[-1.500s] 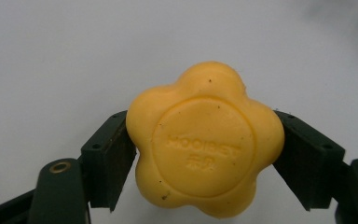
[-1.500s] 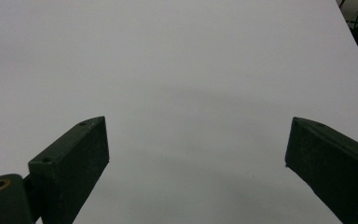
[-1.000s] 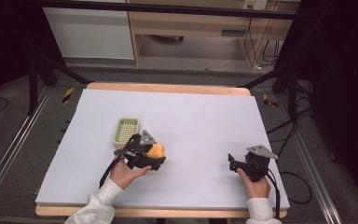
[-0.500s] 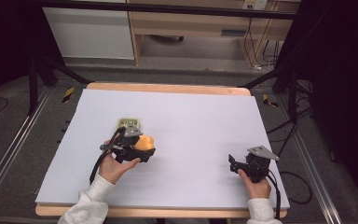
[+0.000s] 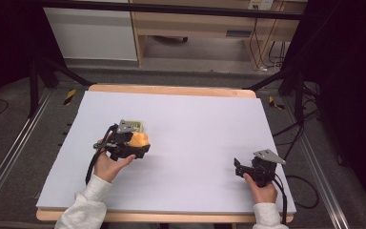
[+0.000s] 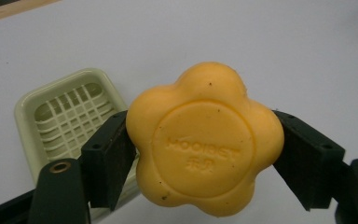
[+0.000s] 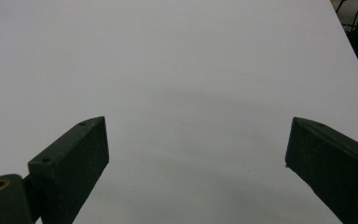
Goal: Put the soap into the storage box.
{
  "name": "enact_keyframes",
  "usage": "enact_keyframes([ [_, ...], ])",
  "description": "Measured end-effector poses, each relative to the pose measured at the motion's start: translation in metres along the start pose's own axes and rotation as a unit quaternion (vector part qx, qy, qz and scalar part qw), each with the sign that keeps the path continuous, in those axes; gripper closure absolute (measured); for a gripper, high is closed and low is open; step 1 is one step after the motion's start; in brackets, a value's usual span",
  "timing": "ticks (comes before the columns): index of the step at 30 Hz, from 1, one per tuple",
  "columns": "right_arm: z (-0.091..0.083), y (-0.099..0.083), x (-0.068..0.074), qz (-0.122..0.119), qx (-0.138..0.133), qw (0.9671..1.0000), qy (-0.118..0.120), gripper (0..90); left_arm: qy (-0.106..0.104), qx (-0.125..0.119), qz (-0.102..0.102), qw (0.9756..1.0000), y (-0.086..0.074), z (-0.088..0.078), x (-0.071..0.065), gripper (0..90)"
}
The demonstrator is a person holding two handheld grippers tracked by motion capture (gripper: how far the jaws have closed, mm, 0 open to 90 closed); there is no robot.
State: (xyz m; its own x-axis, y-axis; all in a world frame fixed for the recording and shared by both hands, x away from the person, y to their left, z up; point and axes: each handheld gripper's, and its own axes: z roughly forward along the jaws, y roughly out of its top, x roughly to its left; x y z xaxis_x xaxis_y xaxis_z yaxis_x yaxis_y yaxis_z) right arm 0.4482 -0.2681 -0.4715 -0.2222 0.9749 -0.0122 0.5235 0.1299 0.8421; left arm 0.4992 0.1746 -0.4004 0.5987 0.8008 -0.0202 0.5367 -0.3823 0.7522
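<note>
Orange and flower-shaped, the soap (image 6: 204, 140) sits clamped between the 2 black jaws of the left gripper (image 5: 132, 145), which press on its sides about half closed, with the pale green soap dish (image 6: 65, 116) on the white table top (image 5: 195, 124) just behind and below it. Over at the near right of the table the right gripper (image 7: 196, 154) has its jaws spread wide with nothing between them but bare white surface.

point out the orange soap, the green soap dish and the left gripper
orange soap (image 6: 204, 142), left gripper view, on its round stamped face
green soap dish (image 6: 65, 116), left gripper view, on its slatted floor
left gripper (image 5: 132, 143), high view, between its fingertips
</note>
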Motion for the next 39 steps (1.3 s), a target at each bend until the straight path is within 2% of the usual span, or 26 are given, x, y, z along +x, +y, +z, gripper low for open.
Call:
enact_keyframes([
  [8,0.0,0.0,0.0,-0.002,-0.001,1.0,0.0,6.4,0.026,0.002,-0.009,0.9996,-0.001,-0.002,0.011,25.2],
  [20,0.001,0.0,0.002,-0.004,0.001,1.0,0.002,6.5,0.048,-0.003,-0.03,0.9984,0.003,-0.003,0.031,25.2],
  [23,0.0,0.001,0.002,-0.003,-0.001,1.0,0.001,6.4,0.051,-0.007,-0.037,0.998,0.003,-0.002,0.036,25.2],
  [28,0.002,0.0,0.002,-0.005,0.002,1.0,0.003,6.4,0.057,-0.002,-0.043,0.9974,0.003,0.002,0.042,25.1],
  [31,0.001,0.001,0.003,-0.005,-0.001,1.0,0.001,6.4,0.06,0.01,-0.043,0.9972,0.002,0.008,0.046,25.2],
  [39,0.002,0.001,0.002,-0.005,0.002,1.0,0.002,6.4,0.063,0.013,-0.051,0.9966,0.001,0.013,0.053,25.2],
])
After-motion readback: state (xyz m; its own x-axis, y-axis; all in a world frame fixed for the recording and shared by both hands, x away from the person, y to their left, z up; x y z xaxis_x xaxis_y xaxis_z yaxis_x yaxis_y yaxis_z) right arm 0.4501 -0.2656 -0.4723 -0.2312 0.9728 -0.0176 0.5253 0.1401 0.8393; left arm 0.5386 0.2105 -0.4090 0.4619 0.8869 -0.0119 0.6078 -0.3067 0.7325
